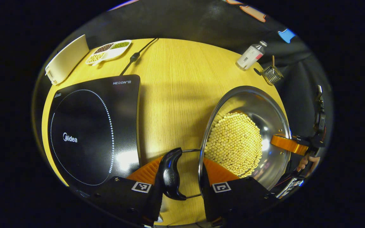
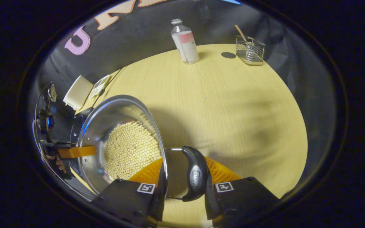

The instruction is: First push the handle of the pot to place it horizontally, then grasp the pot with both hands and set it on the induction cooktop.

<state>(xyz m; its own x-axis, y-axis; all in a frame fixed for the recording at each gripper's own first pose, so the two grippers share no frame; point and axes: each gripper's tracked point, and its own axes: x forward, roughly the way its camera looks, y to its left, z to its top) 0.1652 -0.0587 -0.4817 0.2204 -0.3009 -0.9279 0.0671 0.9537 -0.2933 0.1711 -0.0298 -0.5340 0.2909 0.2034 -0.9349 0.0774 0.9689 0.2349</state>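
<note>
Pot [image 1: 246, 139] of pale beans sits on the tabletop [image 1: 176, 95] at 3 o'clock of the induction cooktop [image 1: 93, 129] — apart from it. Left gripper [image 1: 181, 174] fingers straddle one black side handle [image 1: 169, 174]; right gripper [image 2: 182, 182] fingers straddle the opposite handle [image 2: 196, 173] — whether either pair actually presses, I cannot tell.

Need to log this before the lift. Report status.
Left hand-held gripper straddling the pot's black handle, right hand-held gripper likewise on the opposite handle; closure unclear. Pot of beans right of induction cooktop. Bare table between.
</note>
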